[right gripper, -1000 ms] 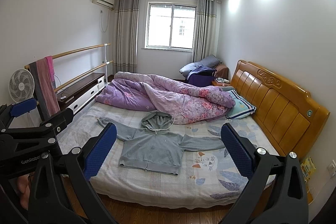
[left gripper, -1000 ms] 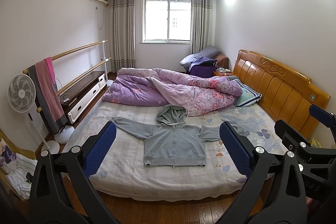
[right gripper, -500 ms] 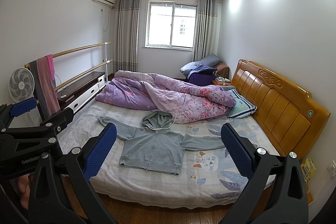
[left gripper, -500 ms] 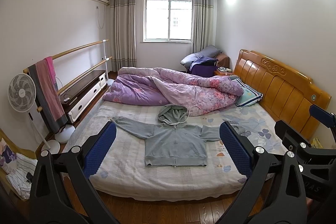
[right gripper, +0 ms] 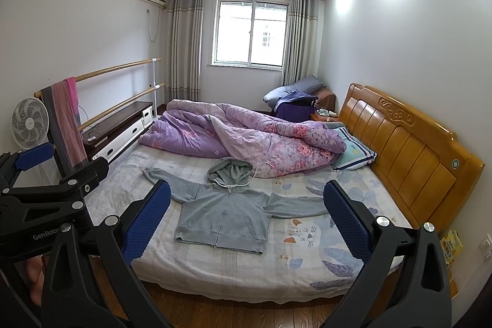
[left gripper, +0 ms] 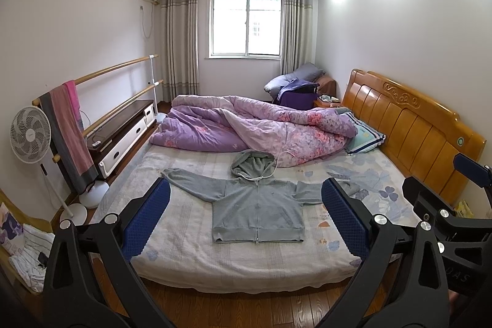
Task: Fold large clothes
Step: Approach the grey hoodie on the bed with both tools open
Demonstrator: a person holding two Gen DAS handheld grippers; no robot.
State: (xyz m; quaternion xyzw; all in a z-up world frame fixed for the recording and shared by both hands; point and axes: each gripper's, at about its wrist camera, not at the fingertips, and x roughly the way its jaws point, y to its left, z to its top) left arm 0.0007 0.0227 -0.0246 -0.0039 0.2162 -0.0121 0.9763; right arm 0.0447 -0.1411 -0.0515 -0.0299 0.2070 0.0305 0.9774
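Grey zip hoodie [left gripper: 257, 212] lies flat on bed [left gripper: 184, 248], well beyond left gripper [left gripper: 244, 220] & right gripper [right gripper: 246, 220]; both spread wide, empty.

We carried two black plastic grippers, the left gripper [left gripper: 245, 222] and the right gripper [right gripper: 247, 223], each with blue dimpled pads [left gripper: 147, 219] on its fingers and silver screws along angular, triangular-braced frames; white "GenRobo" lettering marked the left one's side in the right wrist view; a bare fingertip [right gripper: 34, 282] showed beneath it.
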